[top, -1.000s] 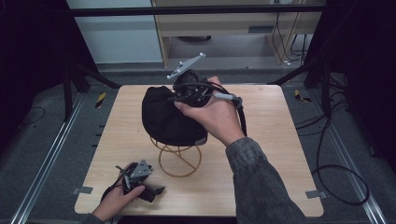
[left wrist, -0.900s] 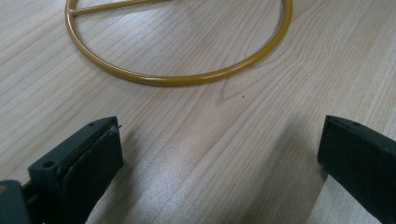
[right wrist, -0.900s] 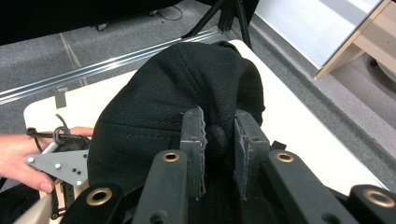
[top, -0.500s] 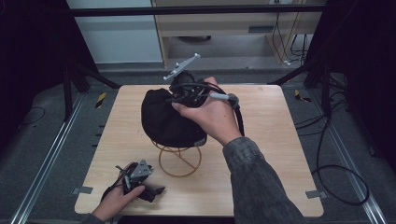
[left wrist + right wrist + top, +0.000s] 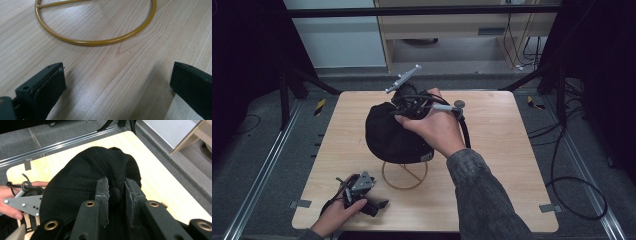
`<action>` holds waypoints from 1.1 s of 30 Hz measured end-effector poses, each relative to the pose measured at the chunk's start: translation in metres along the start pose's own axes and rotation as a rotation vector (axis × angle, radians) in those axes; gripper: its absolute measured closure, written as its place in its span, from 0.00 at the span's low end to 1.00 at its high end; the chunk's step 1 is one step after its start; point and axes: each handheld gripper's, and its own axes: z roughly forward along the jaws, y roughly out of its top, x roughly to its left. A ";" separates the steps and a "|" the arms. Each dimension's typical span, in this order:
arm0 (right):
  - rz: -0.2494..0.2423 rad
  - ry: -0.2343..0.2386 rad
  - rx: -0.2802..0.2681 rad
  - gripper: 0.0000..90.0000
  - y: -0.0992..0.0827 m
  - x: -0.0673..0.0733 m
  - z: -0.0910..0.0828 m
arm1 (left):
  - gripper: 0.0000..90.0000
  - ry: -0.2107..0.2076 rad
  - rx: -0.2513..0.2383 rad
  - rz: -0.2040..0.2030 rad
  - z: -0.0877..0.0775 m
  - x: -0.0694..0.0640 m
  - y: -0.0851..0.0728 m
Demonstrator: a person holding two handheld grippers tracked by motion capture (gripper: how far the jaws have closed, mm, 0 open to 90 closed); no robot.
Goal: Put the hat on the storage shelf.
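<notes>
A black cap [image 5: 392, 134] sits over a gold wire stand whose ring base [image 5: 385, 176] lies on the wooden table [image 5: 502, 150]. My right gripper [image 5: 406, 104] comes down on the cap's crown; in the right gripper view its jaws are shut on the cap's top button [image 5: 115, 194] amid the black cloth [image 5: 80, 177]. My left gripper [image 5: 379, 204] rests low on the table at the front left, open, with bare wood between its jaws [image 5: 117, 75] and the gold ring [image 5: 95, 43] just ahead. Whether the cap bears on the stand is hidden.
The left gripper's grey plate [image 5: 25, 204] and the hand holding it appear under the cap's edge. Cables [image 5: 572, 195] lie on the floor to the right of the table, and metal rails [image 5: 262, 170] run along the left. A cabinet [image 5: 452, 35] stands behind.
The right gripper and the cap have drifted very slightly to the left. The left gripper has stayed in place.
</notes>
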 end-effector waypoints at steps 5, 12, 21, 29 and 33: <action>0.000 0.004 0.012 0.82 -0.003 0.000 0.005 | 0.00 0.001 0.000 -0.001 0.000 0.000 0.000; 0.007 0.002 0.013 0.82 -0.004 -0.001 0.007 | 0.00 0.001 0.000 -0.001 0.000 0.000 0.000; 0.010 0.004 0.021 0.79 -0.006 -0.002 0.006 | 0.00 0.001 0.000 -0.002 0.000 0.000 0.000; 0.020 -0.004 0.017 0.74 -0.008 -0.002 0.005 | 0.00 0.000 0.000 -0.001 0.000 0.000 0.000; 0.028 -0.001 0.006 0.73 -0.012 -0.002 0.003 | 0.00 0.001 0.000 -0.001 0.000 0.000 0.000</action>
